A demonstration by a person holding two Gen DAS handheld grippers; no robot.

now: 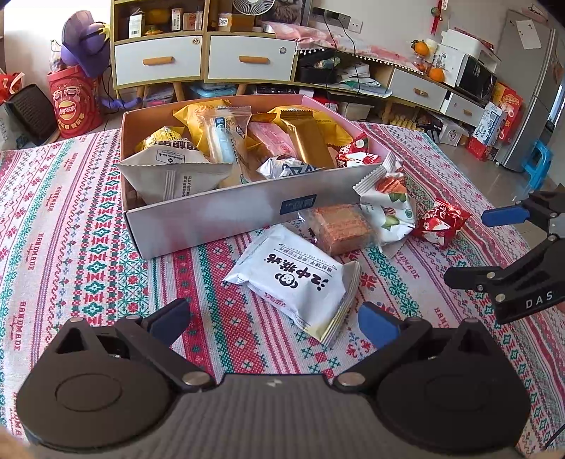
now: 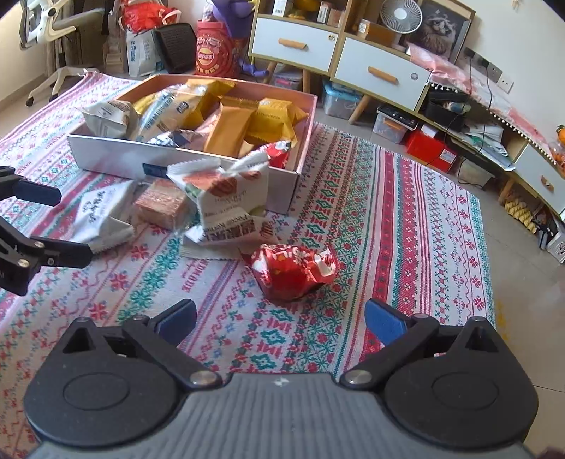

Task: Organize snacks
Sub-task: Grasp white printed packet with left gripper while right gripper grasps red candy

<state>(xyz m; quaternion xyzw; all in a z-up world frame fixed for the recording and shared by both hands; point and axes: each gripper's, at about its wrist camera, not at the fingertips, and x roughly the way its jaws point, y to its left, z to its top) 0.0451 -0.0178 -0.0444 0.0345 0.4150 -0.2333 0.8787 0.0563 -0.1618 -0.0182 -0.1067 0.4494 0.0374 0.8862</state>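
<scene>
— What is seen of the surface and the room?

— A worktop covered by a woven cloth with red, green and white cross-stitch bands [image 1: 88, 254] is shown. Behind it, white-drawered wooden cabinets [image 1: 159, 60] are lined along the wall, a small white fan [image 2: 402, 16] is set on top, and a grey refrigerator [image 1: 529, 88] is seen at the right.

— And the containers?

— A shallow pale cardboard box with a pink inside [image 1: 226, 215] is placed on the cloth. It is filled with yellow, gold, white and silver snack packets, heaped loosely.

— What is left outside it?

— Four packets are laid just beside its front wall: a white packet with black characters [image 1: 293, 279], a clear-wrapped brown cake [image 1: 340, 226], a white bag printed with nuts [image 1: 388, 208] and a crumpled red foil packet [image 2: 291, 270].

— The tools?

— The left tool [image 1: 273, 323] is held wide open over the white packet, nothing gripped. The right tool [image 2: 280, 323] is likewise spread wide and empty, just short of the red packet.
</scene>
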